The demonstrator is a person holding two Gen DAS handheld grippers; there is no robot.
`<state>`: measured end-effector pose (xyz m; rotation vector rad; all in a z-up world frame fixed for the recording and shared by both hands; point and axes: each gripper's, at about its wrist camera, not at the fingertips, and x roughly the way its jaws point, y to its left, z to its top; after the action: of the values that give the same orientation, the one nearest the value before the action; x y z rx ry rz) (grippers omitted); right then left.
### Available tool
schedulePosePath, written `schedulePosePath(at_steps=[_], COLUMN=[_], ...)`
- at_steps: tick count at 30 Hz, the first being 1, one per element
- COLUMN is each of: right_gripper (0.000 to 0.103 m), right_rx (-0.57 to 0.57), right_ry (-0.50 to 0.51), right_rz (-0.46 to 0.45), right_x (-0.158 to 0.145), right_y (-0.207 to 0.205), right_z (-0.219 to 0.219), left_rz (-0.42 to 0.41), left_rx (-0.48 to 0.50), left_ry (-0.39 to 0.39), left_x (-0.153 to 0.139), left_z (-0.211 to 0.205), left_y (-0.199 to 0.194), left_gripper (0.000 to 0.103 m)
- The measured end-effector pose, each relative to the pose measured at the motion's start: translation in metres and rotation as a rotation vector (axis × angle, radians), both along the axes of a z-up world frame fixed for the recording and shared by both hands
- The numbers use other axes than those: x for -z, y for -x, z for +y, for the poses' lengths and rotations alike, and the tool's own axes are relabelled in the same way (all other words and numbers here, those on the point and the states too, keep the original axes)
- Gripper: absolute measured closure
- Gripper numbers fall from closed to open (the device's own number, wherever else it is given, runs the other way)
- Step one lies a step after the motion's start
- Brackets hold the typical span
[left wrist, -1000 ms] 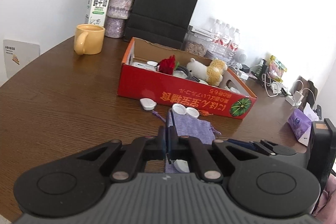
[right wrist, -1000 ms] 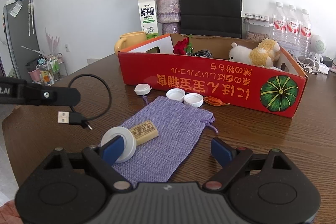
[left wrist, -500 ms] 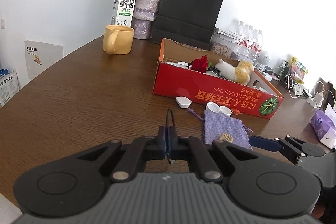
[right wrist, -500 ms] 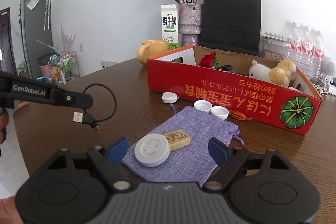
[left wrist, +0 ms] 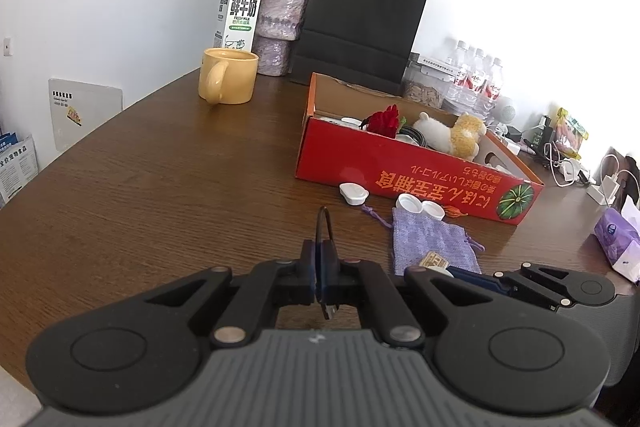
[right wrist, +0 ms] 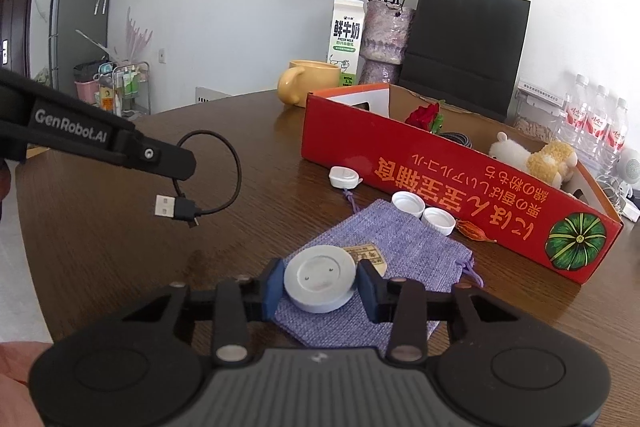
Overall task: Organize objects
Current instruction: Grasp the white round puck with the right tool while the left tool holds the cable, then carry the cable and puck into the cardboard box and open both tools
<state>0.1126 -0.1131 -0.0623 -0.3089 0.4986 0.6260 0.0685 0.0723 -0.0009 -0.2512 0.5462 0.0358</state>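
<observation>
Dark wood table (left wrist: pixel 160 187), white wall behind; grey fridge (right wrist: pixel 80 7) at far left of right view. Red carton (right wrist: pixel 440 179) lies open, toys inside. Purple cloth pouch (right wrist: pixel 392 247) lies flat just before it. White round disc (right wrist: pixel 320 283) rests on the pouch: pale, thick, two small holes on top. Right gripper (right wrist: pixel 320 287) jaws have just been closing, pads seemingly touching the disc's edges. Left gripper (left wrist: pixel 322 267) clamped on a looped black USB cable (right wrist: pixel 212 183), raised off the table.

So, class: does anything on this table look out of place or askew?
Yes: two loose white bottle caps lie without bottles against the red box, whose print reads upside down. Nothing is spilled.
</observation>
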Motion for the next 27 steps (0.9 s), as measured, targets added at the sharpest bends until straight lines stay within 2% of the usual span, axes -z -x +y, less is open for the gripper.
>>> schedulePosePath(at_steps=[8,16,27], right_gripper=[0.065,0.065,0.065], right_rx=[0.007,0.032,0.112], right_ry=[-0.028,-0.085,-0.126], right_rz=[-0.013,-0.046,-0.107], right_x=[-0.006,-0.024,-0.045], right_y=[0.001,-0.005,-0.034], right_z=[-0.007,-0.022,-0.046], left_rz=[-0.009,-0.046,-0.107], left_rx=[0.009,0.045,0.104], left_ry=[-0.009,-0.036,-0.086], left_x=[-0.003,-0.016,-0.039], left_z=[-0.004,-0.016,-0.043], left_y=[-0.002,-0.011,-0.046], left_gripper=[0.1,0.1,0.1])
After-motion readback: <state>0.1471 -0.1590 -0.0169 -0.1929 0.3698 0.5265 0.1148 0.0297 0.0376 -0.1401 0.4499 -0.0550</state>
